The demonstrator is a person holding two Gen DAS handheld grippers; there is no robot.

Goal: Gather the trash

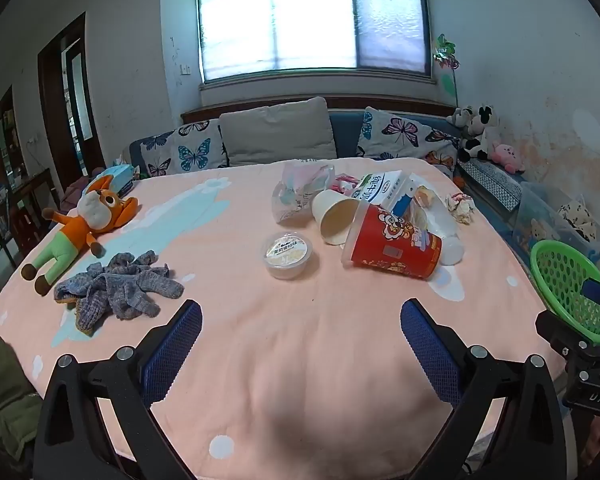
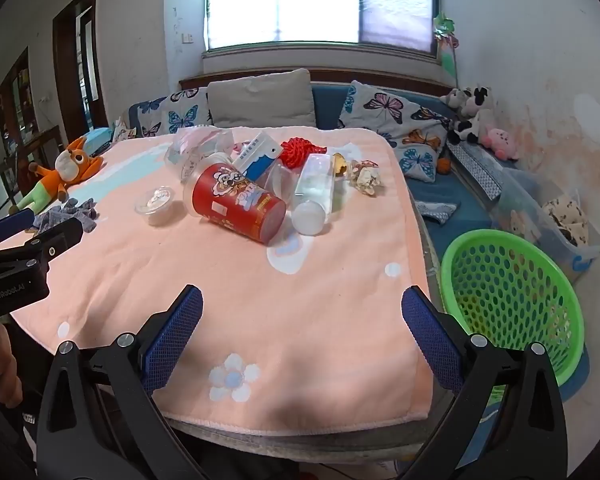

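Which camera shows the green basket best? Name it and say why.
The right wrist view. There the green basket shows almost whole beside the table's right edge, its open mouth and holed wall facing the camera. The left wrist view catches only part of it at the far right border, partly hidden behind the other tool.
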